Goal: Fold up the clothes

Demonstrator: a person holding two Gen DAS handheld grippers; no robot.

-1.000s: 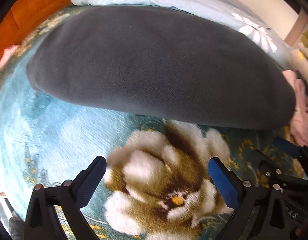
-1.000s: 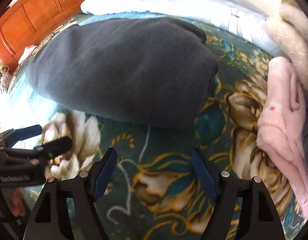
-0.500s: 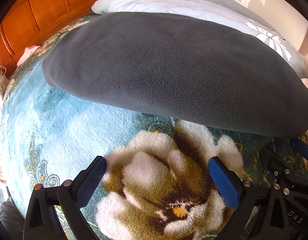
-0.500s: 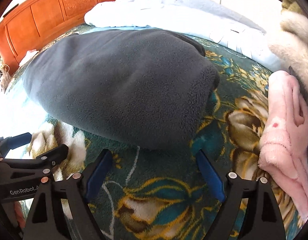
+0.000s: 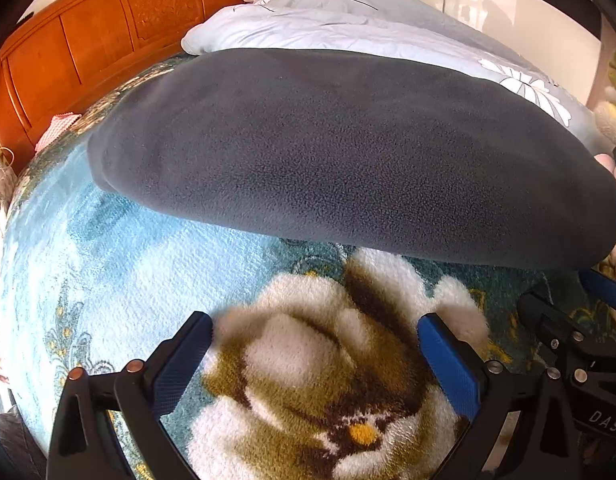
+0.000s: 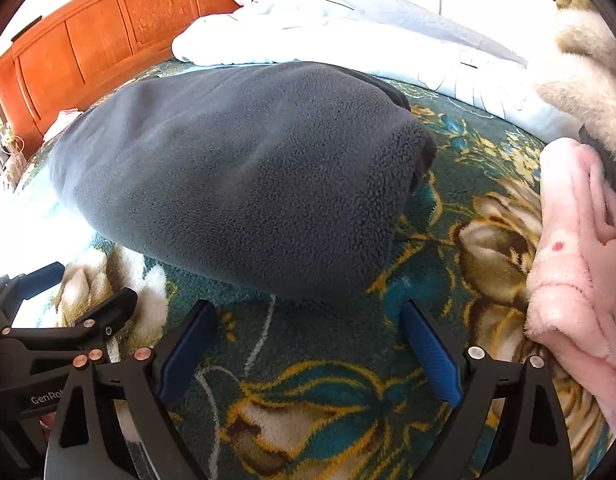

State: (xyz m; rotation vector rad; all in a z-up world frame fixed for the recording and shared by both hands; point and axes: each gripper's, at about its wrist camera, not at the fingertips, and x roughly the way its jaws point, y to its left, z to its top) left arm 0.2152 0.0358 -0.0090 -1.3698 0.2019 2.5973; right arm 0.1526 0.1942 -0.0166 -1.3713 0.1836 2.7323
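Left black two-finger gripper with blue pads (image 5: 314, 354), left wrist view: jaws spread wide, nothing between them, poised over the flower-patterned teal plush blanket (image 5: 108, 264). One dark grey fleece garment, folded into a long flat bundle (image 5: 328, 152), straight ahead of the jaws and apart from them, long axis crosswise to the fingers, near edge a short way beyond the fingertips. One right black two-finger gripper with blue pads (image 5: 588, 300) visible at the right edge of this view, near the bundle's right end. One pale blue floral quilt (image 5: 348, 24) behind the bundle; one orange wooden headboard (image 5: 88, 40) beyond. Right wrist view: right gripper (image 6: 308, 348) likewise parted wide and holding nothing, above the blanket (image 6: 428, 260). Same grey fleece bundle (image 6: 244, 176) ahead and slightly left, its stacked layers showing at the rounded right end nearest these jaws, long axis running away to the left. Left gripper (image 6: 68, 292) at lower left, beside the bundle's near edge. One pink fluffy garment, crumpled (image 6: 576, 260), at right, apart from the bundle; one beige furry item (image 6: 584, 60) above it, kind unclear. Judged: each gripper nearer to its own end of the bundle; any further fold likely across the long axis.
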